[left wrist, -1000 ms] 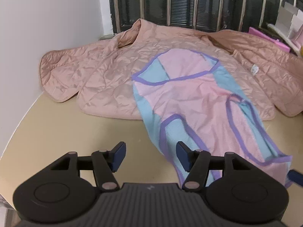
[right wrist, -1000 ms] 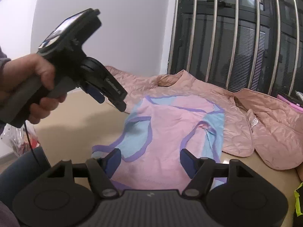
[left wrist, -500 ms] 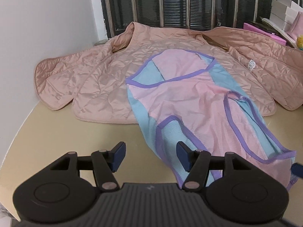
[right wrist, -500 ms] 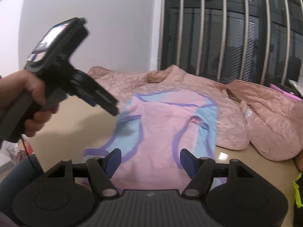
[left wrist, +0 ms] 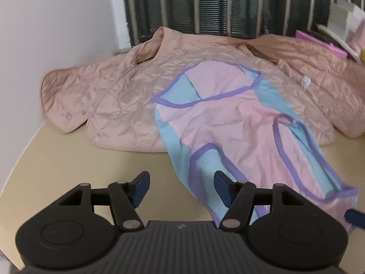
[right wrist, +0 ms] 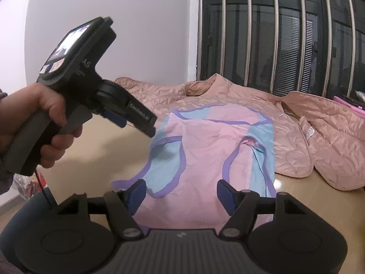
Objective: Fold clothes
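The left claw [left wrist: 181, 188] hangs with its blue pads apart and nothing between them. Its jaws have just been opening a little. It sits above bare table [left wrist: 68, 159], just beside the near left edge of the top [left wrist: 228, 132]. The right claw [right wrist: 181, 195] is also wide and empty, poised over the hem end of that same top, with cloth showing in the gap below its pads but not pinched by them.

The top is a sleeveless pink and light-blue piece with purple trim. It lies spread flat, its neck end resting on a quilted pink jacket [left wrist: 118, 105] and its hem end on the table nearest the claws. The jacket is opened out behind it, reaching back toward the barred window [right wrist: 285, 34]. In the right view a hand [right wrist: 38, 123] holds the left claw's handle, up off the cloth.

By my reading, the fold has not begun: the top is laid out and both claws are lining up for a first hold. Next, each claw needs to drop to a hem corner, close on the thin cloth alone, then lift and carry it toward the neck. The far right hem corner is blurred at the frame edge, so whether it lies flat is hard to tell.
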The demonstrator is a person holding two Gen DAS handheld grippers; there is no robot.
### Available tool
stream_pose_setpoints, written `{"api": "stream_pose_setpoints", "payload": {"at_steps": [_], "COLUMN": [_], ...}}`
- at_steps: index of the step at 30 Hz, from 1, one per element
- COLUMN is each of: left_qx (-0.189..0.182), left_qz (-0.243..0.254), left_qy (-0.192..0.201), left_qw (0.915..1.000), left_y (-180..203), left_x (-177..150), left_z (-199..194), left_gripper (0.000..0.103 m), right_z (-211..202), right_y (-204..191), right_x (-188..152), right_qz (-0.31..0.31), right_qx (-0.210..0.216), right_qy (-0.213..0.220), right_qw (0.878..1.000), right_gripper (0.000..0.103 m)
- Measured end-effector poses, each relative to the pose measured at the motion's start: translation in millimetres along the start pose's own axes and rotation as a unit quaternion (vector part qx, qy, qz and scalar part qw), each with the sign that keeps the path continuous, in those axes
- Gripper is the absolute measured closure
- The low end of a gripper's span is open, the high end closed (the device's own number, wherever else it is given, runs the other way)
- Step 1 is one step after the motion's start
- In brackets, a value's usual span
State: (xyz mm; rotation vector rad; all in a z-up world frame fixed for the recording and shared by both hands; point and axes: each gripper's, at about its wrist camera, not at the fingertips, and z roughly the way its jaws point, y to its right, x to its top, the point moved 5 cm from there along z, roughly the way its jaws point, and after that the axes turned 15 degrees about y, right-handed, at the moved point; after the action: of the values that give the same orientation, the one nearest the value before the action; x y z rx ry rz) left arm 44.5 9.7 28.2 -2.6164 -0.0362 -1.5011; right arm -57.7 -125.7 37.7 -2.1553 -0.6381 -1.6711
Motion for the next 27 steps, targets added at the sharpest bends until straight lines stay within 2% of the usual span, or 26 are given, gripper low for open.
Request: {"api": "stream_pose_setpoints", "payload": {"at_steps": [3, 13, 23, 27], "left_qx": [-0.003, -0.010, -0.004, -0.010], "left_qz": [0.012, -0.003, -0.015, -0.016], "left_qy": [0.000, -0.007, 0.015, 0.030], "left_qw": [0.9999, 0.9999, 0.9998, 0.9994], "left_y": [4.9, 2.5, -0.4, 2.1], "left_x": [-1.6, -6.1, 3.4, 11.0], "left_z": [2.3, 7.6, 1.9, 3.6], "left_gripper": [0.040, 0.039, 0.039, 0.031], "right_z": [1.5, 4.7, 2.8, 0.6], "right_y": [1.7, -3.8, -6.3, -5.6], "right_x": [-0.1, 1.8, -1.2, -1.5], "right_qz": [0.001, -0.006, -0.007, -0.011], "right_qx": [-0.006, -0.005, -0.006, -0.004], "right_qy": [-0.003, -0.009, -0.010, -0.011], "right_qw": [1.000, 1.000, 1.000, 1.000], "right_gripper": [0.035, 0.035, 0.035, 0.035]}}
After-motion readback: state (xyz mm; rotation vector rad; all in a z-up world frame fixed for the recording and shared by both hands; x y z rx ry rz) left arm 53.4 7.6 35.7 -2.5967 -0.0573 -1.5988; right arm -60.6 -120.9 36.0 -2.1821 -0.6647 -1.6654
